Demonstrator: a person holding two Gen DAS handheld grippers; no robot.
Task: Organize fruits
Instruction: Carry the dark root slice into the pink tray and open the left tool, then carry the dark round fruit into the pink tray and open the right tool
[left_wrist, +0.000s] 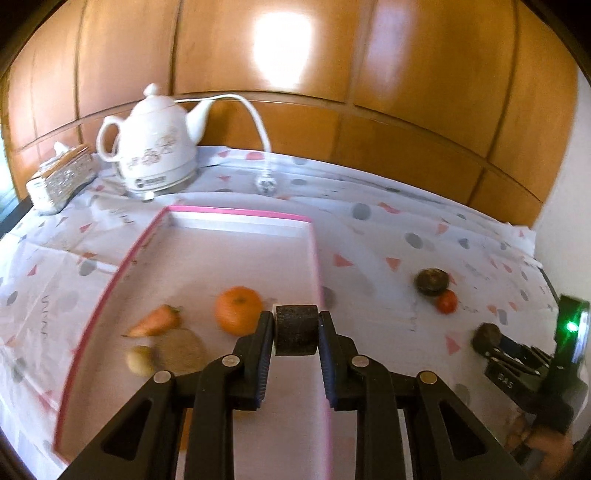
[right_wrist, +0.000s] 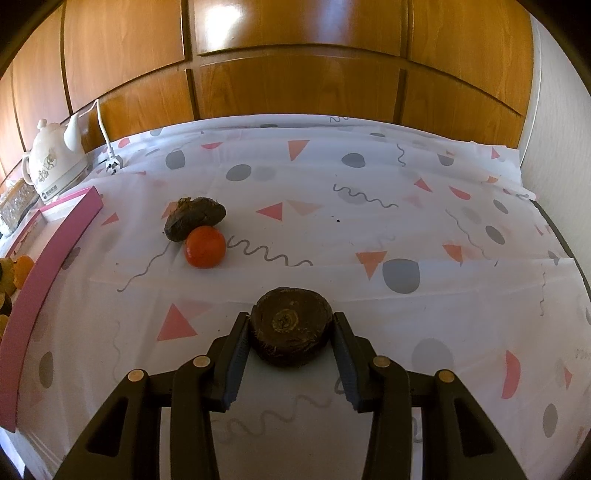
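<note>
Gripping one dark fruit each, left hand-held gripper (left_wrist: 296, 329) and right hand-held gripper (right_wrist: 290, 328) are hovering (two fruits lying loose beside the pink tray (left_wrist: 316, 254) edge).

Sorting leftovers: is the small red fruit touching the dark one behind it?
Touching: right wrist view shows the red fruit pressed against the dark fruit, no gap.

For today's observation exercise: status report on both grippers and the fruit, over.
Left gripper shut on dark cylindrical piece over pink-rimmed tray. Right gripper shut on dark round fruit. Nothing blocking.
</note>
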